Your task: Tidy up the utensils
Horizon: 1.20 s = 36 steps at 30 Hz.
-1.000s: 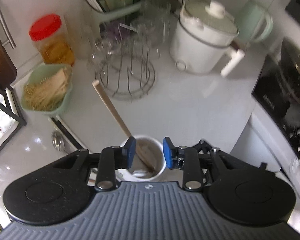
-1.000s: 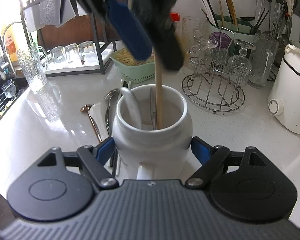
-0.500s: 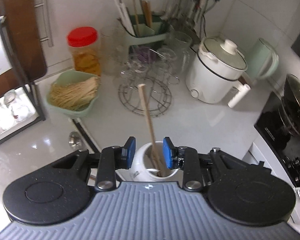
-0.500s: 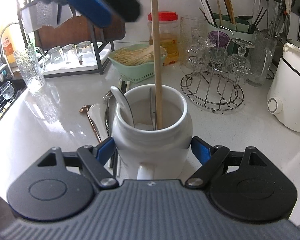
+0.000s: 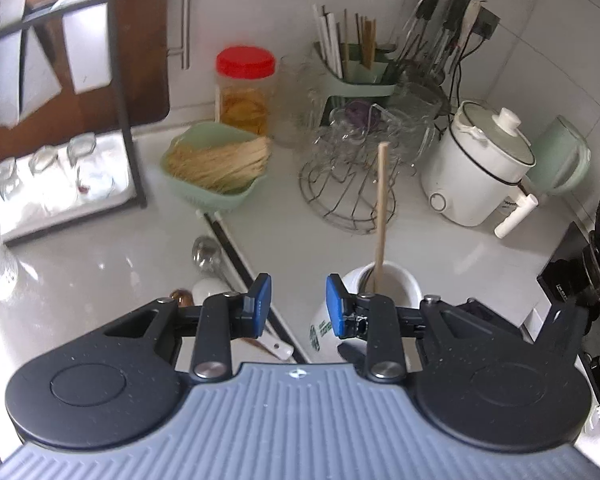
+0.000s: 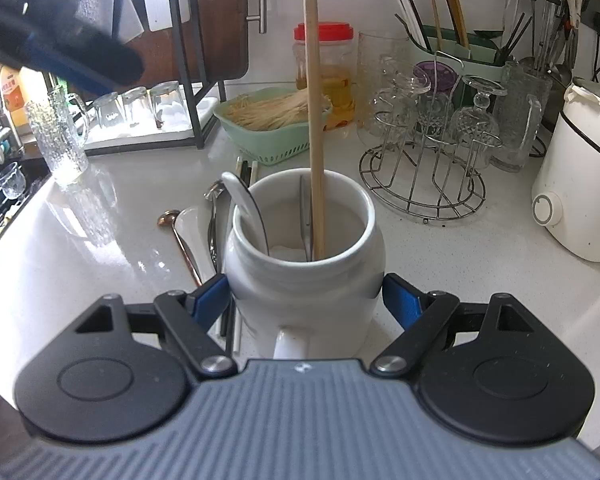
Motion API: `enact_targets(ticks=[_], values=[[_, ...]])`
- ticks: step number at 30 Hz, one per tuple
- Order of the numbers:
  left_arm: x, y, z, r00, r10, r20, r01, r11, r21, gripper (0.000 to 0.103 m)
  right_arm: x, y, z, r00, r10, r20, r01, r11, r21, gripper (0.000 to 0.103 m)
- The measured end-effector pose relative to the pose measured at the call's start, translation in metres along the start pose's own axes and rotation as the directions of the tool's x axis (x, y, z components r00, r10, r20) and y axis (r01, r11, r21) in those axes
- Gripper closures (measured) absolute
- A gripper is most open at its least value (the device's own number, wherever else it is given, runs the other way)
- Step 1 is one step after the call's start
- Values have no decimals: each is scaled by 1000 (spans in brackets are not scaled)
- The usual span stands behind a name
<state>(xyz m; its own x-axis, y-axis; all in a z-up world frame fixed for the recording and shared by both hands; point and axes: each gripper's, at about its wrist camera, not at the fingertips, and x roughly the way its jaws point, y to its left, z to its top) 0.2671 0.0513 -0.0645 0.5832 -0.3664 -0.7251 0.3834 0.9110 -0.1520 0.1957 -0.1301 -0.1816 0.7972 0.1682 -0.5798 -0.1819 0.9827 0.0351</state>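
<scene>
left wrist view: my left gripper (image 5: 296,306) stands partly open and empty above the counter (image 5: 292,236), beside the white jar (image 5: 395,284). right wrist view: my right gripper (image 6: 305,300) clamps the jar, which holds a wooden stick (image 6: 313,120) and a white spoon (image 6: 244,200).

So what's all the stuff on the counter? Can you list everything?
white jar: one, white, between the right gripper's pads
wooden stick: one, tan, standing in jar
white spoon: one, in jar
loose spoons: several, left of jar
green basket: one, behind jar
red-lid jar: one, by wall
wire glass rack: one, right of jar
white cooker: one, far right
left gripper: open, empty
right gripper: shut on jar
</scene>
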Motion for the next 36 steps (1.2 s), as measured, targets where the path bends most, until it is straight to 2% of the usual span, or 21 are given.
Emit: enact_targets(ticks=[13, 25, 36], values=[[6, 34, -31, 1000, 23, -16, -23, 999, -31, 69, 1, 2, 0, 1000, -15, 8, 15, 1000, 18, 17], [12, 38, -52, 1000, 17, -18, -18, 995, -95, 69, 1, 4, 0, 1000, -24, 7, 24, 999, 24, 17], [23, 47, -71, 999, 13, -42, -18, 993, -113, 69, 0, 5, -1, 1000, -28, 7, 27, 999, 24, 17]])
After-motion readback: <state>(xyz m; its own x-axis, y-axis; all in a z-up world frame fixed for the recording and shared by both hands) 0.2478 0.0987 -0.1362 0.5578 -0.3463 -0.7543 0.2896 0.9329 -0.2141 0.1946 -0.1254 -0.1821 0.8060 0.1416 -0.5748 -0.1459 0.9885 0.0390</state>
